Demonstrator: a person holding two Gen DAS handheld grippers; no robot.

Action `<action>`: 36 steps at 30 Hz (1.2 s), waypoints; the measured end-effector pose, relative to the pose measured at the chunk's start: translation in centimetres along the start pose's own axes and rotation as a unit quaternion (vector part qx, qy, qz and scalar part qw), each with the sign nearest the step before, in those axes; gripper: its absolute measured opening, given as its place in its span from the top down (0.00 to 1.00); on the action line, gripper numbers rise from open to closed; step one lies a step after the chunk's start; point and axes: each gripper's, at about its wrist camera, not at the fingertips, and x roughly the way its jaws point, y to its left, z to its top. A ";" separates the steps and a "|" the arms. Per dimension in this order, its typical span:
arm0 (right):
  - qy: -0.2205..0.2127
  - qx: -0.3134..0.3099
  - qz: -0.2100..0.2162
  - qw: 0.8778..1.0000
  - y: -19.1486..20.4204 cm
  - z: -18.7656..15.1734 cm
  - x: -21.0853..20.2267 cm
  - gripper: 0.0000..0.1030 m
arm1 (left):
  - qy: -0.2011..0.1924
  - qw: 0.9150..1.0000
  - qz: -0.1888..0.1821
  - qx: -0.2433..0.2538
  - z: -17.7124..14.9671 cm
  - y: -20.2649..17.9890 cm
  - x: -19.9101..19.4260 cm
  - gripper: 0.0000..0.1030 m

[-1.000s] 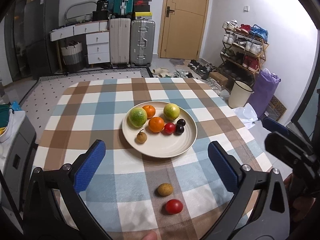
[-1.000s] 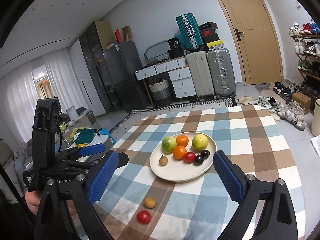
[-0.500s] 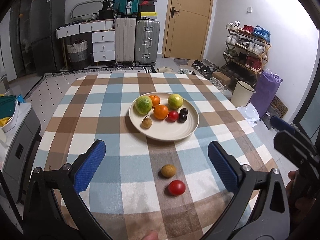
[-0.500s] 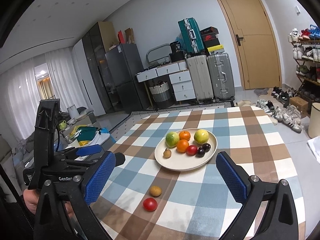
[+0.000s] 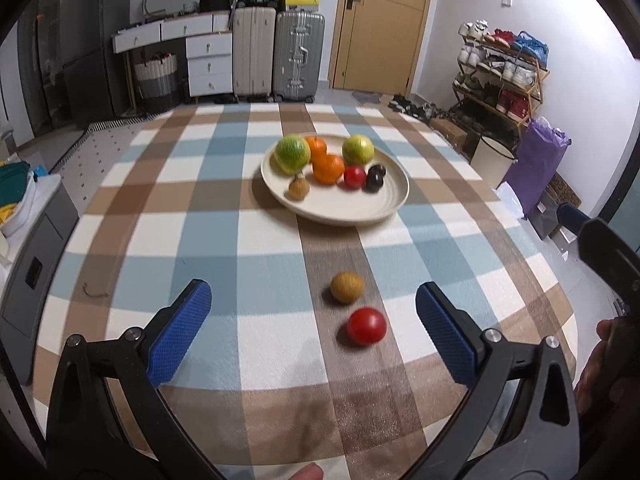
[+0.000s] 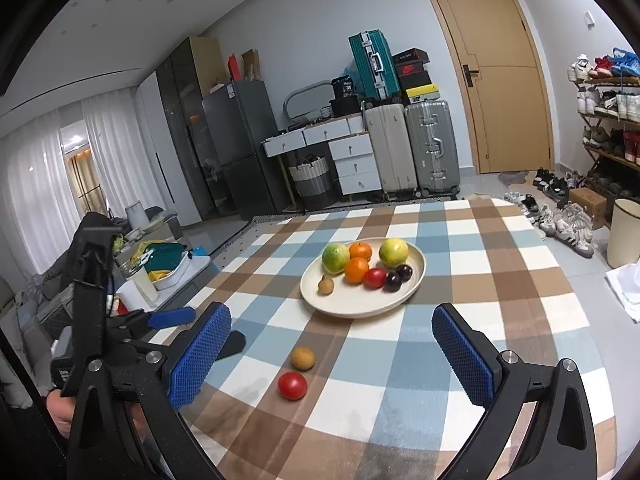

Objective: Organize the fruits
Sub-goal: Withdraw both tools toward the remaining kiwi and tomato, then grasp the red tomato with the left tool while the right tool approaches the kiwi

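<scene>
Both sets of fingers spread wide, nothing held. Left gripper (image 5: 312, 328) hovers above the near edge of the tabletop (image 5: 168, 184), the two loose fruits roughly btwn its fingers but further out. Right gripper (image 6: 332, 354) also above the near edge, same fruits ahead of it, slightly left of its centre line.

Plate (image 6: 356, 307) sits mid-tabletop, holding 2 green citrus, 2 oranges, 1 red fruit, 2 dark plums, 1 small brown fruit. Still off the plate: brown fruit (image 5: 347, 287) and red tomato (image 5: 366, 326), just beside each other near the near edge, well apart from the plate. They look not quite touching, but can't confirm.

Step, as I read it: approach/pre-grasp on the last 2 strays; plate mostly loaded.

Next move needs: pick one gripper, drop down over the tomato (nearest), centre it btwn fingers, close gently, since it's round, prob. soft and will roll if nudged. Brown one is close by, so come in w/o clipping it. Free space on the plate's near side for the drop.
</scene>
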 end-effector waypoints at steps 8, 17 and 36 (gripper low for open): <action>0.017 -0.003 0.006 1.000 -0.3 -1.3 1.1 0.00 | 0.037 0.999 0.002 0.004 -1.5 -0.1 3.4 0.01; 0.032 0.015 0.006 0.999 -1.8 -2.3 2.8 0.00 | 0.064 0.998 -0.003 -0.005 -1.9 0.3 6.5 0.01; 0.048 0.030 0.008 0.998 -3.1 -2.8 4.6 0.00 | 0.089 0.995 -0.036 -0.002 -2.2 -0.4 9.5 0.03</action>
